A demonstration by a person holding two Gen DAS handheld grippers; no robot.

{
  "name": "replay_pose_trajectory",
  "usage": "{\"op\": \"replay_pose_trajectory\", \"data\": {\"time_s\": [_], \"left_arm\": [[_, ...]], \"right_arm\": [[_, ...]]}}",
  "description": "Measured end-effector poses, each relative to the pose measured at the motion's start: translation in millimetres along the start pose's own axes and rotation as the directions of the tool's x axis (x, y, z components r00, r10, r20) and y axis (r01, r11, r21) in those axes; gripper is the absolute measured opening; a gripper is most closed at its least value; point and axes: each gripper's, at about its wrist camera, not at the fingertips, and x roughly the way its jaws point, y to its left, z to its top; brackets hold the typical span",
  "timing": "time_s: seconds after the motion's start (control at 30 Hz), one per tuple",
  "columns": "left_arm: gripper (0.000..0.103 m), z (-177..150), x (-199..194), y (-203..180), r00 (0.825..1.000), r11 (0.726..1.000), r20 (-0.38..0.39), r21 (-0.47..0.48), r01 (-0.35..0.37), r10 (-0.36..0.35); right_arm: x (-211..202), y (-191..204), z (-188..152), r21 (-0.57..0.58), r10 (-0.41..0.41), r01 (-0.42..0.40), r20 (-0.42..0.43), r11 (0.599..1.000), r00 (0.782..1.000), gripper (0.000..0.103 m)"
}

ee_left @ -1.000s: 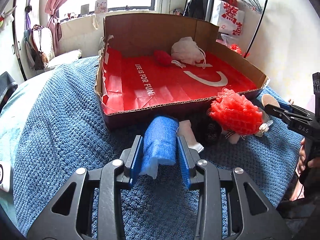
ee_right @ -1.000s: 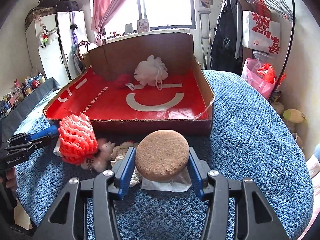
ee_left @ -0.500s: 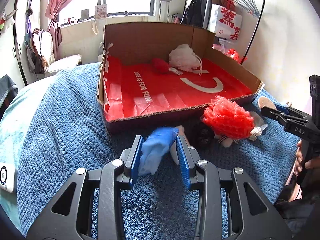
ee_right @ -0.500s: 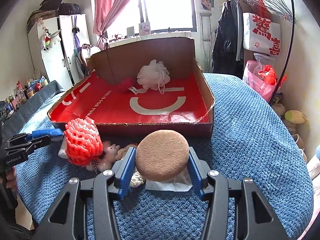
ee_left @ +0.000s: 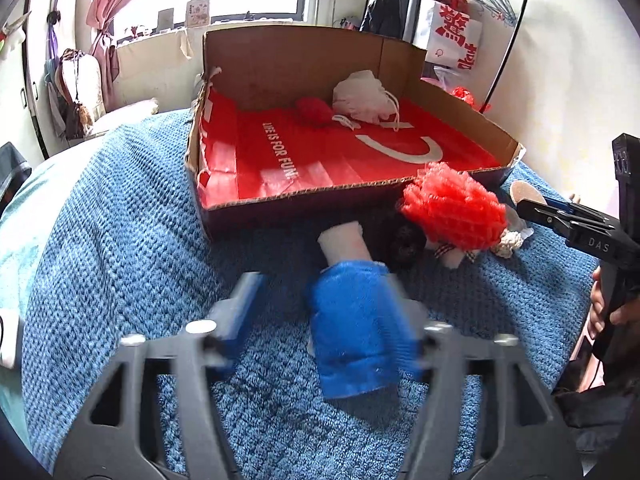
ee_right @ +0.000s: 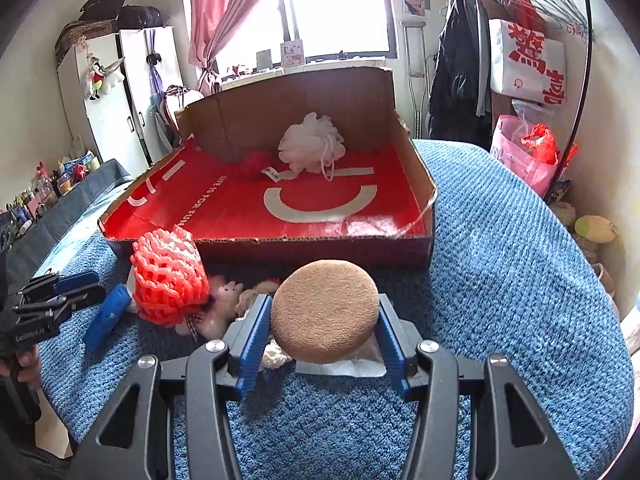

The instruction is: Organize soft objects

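My left gripper [ee_left: 324,320] hovers over the blue blanket with its jaws opening. A blue foam sleeve [ee_left: 352,332] on a white roll lies between them, loose against the right finger, with a wide gap to the left finger. The right gripper [ee_right: 324,316] is shut on a round brown sponge puff [ee_right: 324,312] just in front of the cardboard box [ee_right: 424,184]. In the right wrist view the left gripper [ee_right: 76,292] is at the far left, beside the blue sleeve [ee_right: 108,316]. The left wrist view shows the right gripper [ee_left: 552,212] at the right edge.
The red-lined box [ee_left: 320,200] holds a white bath pouf [ee_left: 364,96] and a small red ball [ee_left: 314,110]. A red foam net [ee_left: 456,212], a dark ball [ee_left: 408,240] and small plush toys [ee_right: 224,300] lie before the box. A clothes rack [ee_right: 532,40] stands behind.
The left jaws have spread apart and let go of the blue sleeve, which now lies tilted against the right finger. The right gripper still holds the brown puff in the same place.
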Motion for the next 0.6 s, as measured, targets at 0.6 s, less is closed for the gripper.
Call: {"op": "replay_pose_trajectory", "data": {"time_s": [0.6], "left_arm": [[0.032, -15.7, 22.8, -12.6, 0.997, 1.000, -0.079, 0.000, 0.023, -0.023]], "right_arm": [[7.3, -2.1, -23.2, -0.014, -0.007, 0.006, -0.017, 1.000, 1.000, 0.065]]}}
